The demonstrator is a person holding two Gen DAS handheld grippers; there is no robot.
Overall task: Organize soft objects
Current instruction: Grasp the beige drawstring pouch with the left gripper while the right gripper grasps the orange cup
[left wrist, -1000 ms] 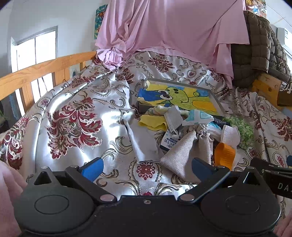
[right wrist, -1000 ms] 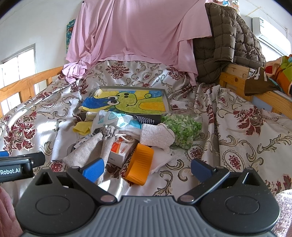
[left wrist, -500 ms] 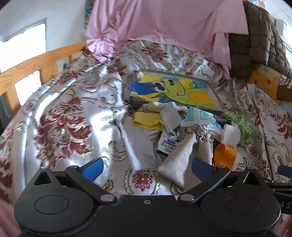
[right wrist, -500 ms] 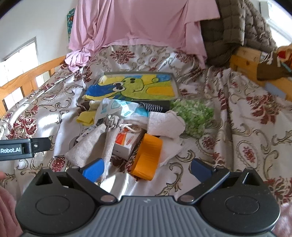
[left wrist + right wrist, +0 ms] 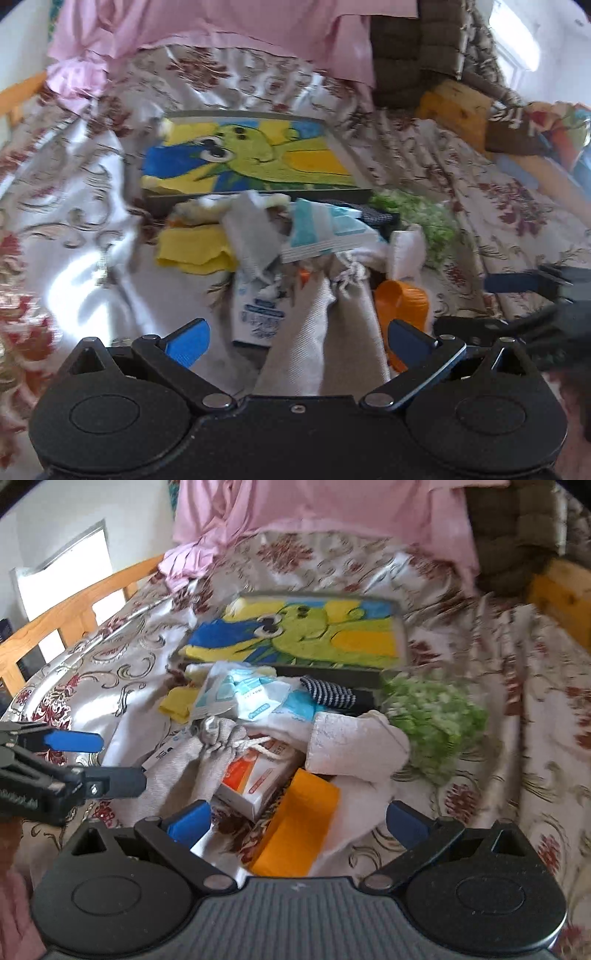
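A pile of mixed items lies on the floral bedspread (image 5: 74, 258). It holds a beige drawstring pouch (image 5: 332, 332) (image 5: 218, 738), a yellow cloth (image 5: 192, 251), a white sock (image 5: 351, 746), a striped sock (image 5: 328, 694), an orange object (image 5: 299, 834) and small packets (image 5: 240, 690). My left gripper (image 5: 299, 339) is open, with the pouch between its fingers. My right gripper (image 5: 299, 823) is open over the orange object and a red-and-white box (image 5: 255, 779).
A shallow grey box with a yellow-green cartoon cloth (image 5: 306, 631) lies behind the pile. A green fuzzy item (image 5: 432, 712) sits at the right. Pink sheet (image 5: 332, 506) and brown quilt (image 5: 413, 44) hang at the back. Wooden bed rails (image 5: 74, 605) run along both sides.
Both grippers have moved forward and down toward the pile. The left one swung right, so the pouch now sits between its fingers. Both stayed open.
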